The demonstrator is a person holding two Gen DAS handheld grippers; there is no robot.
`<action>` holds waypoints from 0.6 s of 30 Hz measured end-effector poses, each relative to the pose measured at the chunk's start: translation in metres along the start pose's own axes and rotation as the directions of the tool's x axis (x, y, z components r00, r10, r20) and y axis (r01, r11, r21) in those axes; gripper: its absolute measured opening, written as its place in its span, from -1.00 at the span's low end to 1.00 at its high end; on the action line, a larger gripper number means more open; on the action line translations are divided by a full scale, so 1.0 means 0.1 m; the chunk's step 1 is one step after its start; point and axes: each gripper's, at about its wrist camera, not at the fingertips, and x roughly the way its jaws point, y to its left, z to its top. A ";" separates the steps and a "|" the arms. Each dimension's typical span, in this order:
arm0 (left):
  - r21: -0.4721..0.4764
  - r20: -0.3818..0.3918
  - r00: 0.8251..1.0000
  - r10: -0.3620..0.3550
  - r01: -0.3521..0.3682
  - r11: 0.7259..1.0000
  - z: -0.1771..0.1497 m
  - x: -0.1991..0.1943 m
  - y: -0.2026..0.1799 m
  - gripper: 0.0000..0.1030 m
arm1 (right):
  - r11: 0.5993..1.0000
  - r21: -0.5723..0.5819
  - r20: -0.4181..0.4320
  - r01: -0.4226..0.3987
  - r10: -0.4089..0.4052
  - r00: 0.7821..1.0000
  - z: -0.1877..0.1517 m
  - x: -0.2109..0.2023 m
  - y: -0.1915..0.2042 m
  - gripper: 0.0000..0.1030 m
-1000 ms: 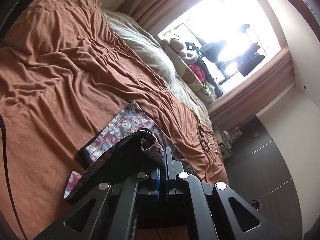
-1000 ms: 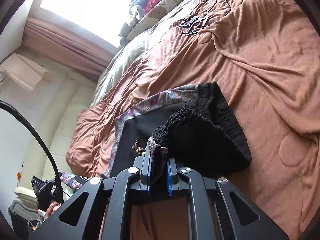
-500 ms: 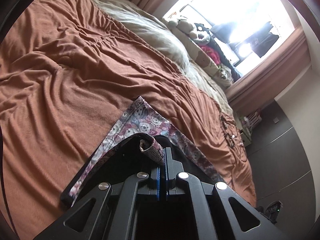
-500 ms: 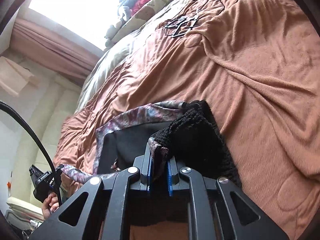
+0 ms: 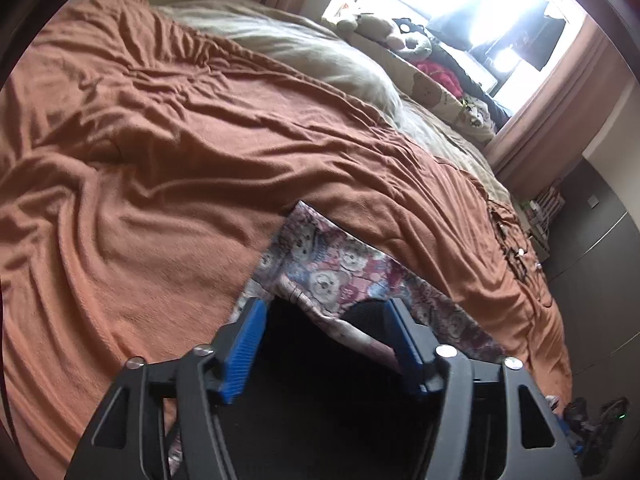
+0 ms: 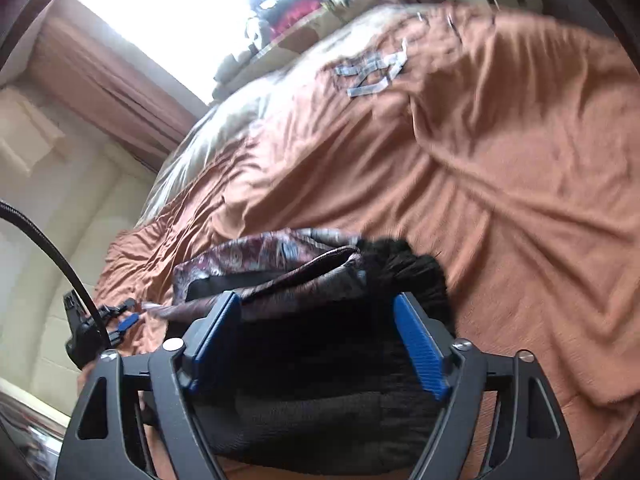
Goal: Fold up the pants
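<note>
The pants (image 5: 328, 268) are a bear-print fabric with a black inner side, and they lie folded on the orange-brown blanket. My left gripper (image 5: 326, 306) hangs just over their near edge. Its jaws are opening, and the blue pads (image 5: 244, 352) stand apart from the cloth between them. In the right wrist view the pants (image 6: 280, 256) show a black ribbed waistband (image 6: 416, 276) at their right end. My right gripper (image 6: 316, 298) is over that end. Its jaws are opening too, and their pads are clear of the loose fabric. The left gripper (image 6: 120, 314) shows small at the far left.
The wrinkled orange-brown blanket (image 5: 160, 160) covers the bed, with a beige duvet (image 5: 304, 48) beyond it. Stuffed toys (image 5: 404, 36) sit below the bright window. Tangled cords (image 5: 516, 252) lie near the bed's right edge, beside dark cabinets (image 5: 592, 248). A black cable (image 6: 44, 240) arcs at the left.
Both grippers were shut on edges of the pants and have now let go, with their jaws standing apart. The left gripper dropped closer to the bed. The fabric has settled onto the blanket.
</note>
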 end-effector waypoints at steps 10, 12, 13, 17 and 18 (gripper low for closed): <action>0.317 -0.151 0.974 0.168 -0.113 0.942 -0.12 0.44 -0.13 0.27 | 0.956 -0.236 -0.050 0.175 -0.191 0.980 0.05 -0.01 0.11 0.52; 0.359 -0.177 0.965 0.195 -0.121 0.925 -0.12 0.60 -0.17 0.27 | 0.947 -0.258 -0.075 0.193 -0.218 0.973 0.09 0.05 0.12 0.52; 0.368 -0.181 0.963 0.202 -0.124 0.921 -0.13 0.65 -0.17 0.27 | 0.943 -0.269 -0.086 0.198 -0.228 0.970 0.11 0.09 0.12 0.52; 0.409 -0.200 0.948 0.246 -0.148 0.901 -0.09 0.96 -0.18 0.17 | 0.925 -0.319 -0.125 0.207 -0.257 0.958 0.17 0.28 0.14 0.52; 0.416 -0.208 0.946 0.250 -0.146 0.898 -0.09 1.03 -0.18 0.12 | 0.922 -0.328 -0.132 0.206 -0.261 0.956 0.18 0.32 0.14 0.52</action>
